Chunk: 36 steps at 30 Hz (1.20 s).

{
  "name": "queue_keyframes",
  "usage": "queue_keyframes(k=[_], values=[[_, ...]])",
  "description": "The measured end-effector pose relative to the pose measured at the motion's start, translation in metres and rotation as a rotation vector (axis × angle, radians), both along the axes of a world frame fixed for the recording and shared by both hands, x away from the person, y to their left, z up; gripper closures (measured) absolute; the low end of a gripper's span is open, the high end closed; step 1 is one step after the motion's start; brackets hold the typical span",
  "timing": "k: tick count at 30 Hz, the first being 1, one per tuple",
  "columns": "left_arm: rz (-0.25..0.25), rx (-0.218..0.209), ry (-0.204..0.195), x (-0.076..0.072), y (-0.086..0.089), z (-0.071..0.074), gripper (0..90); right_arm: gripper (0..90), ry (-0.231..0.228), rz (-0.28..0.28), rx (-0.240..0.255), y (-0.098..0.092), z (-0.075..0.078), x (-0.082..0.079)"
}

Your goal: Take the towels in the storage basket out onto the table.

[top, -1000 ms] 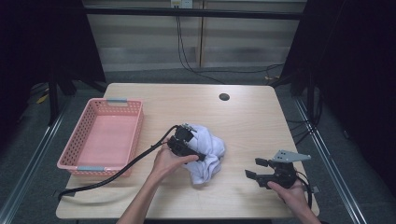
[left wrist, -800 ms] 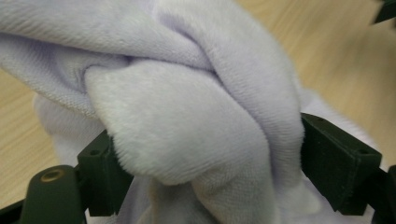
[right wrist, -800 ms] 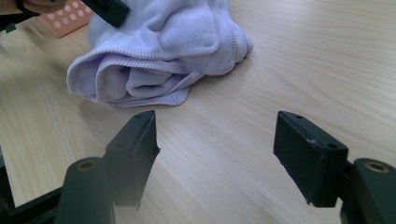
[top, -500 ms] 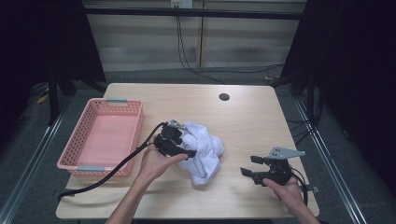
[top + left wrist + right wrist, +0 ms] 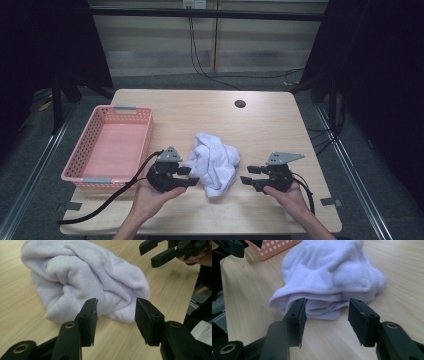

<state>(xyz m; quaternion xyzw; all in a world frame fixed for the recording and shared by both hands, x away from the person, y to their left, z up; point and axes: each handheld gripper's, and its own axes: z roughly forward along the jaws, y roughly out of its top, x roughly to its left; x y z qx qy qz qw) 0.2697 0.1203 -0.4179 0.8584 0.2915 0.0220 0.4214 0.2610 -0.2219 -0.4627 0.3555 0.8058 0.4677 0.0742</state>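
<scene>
Both hands have pulled back off the crumpled white terry towel (image 5: 214,162) since a second ago: the left gripper (image 5: 192,177), which was pressed into the cloth then, now sits clear of its left edge, and the right gripper (image 5: 248,175) has slid in closer from the right. The towel itself lies in a loose heap on the light wooden table (image 5: 270,125), near the front and roughly at the middle of its width, more bunched than before.

Left of the towel, the person's left hand (image 5: 155,192) cradles its gripper from below, palm up, forearm coming in from the front edge, jaws pointing level at the cloth. Those jaws have just been closing and stand half apart with nothing between them; in the left gripper view the towel's hem (image 5: 117,315) lies just beyond the pads (image 5: 90,315), not touched.

Right of the towel, the right hand (image 5: 287,192) holds its gripper the same way, palm under the body, jaws level and aimed back at the cloth. They too have just been narrowing and stand half open on air; in the right gripper view the folded edge (image 5: 322,307) lies a little ahead of the pads.

Farther left of the towel sits a pink perforated plastic basket (image 5: 80,170), with the left gripper's black cable (image 5: 107,200) trailing in front of it.
</scene>
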Motion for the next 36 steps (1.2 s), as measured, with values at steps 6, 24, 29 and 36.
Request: queue_keyframes(k=[6,24,29,36], values=[[-0.006,-0.023,0.000,-0.012,-0.009,-0.012,48.8,49.3,0.024,0.075,-0.019,0.029,-0.009,0.002],[-0.050,-0.015,0.007,0.038,-0.079,-0.049,42.7,43.5,0.016,0.076,-0.076,0.047,-0.036,0.007],[-0.051,-0.044,0.015,0.044,-0.075,-0.053,71.5,65.3,-0.016,0.056,-0.102,0.049,-0.037,0.009],[-0.040,-0.129,-0.019,0.042,-0.056,-0.031,81.8,77.3,-0.045,0.012,-0.065,0.040,-0.026,0.009]])
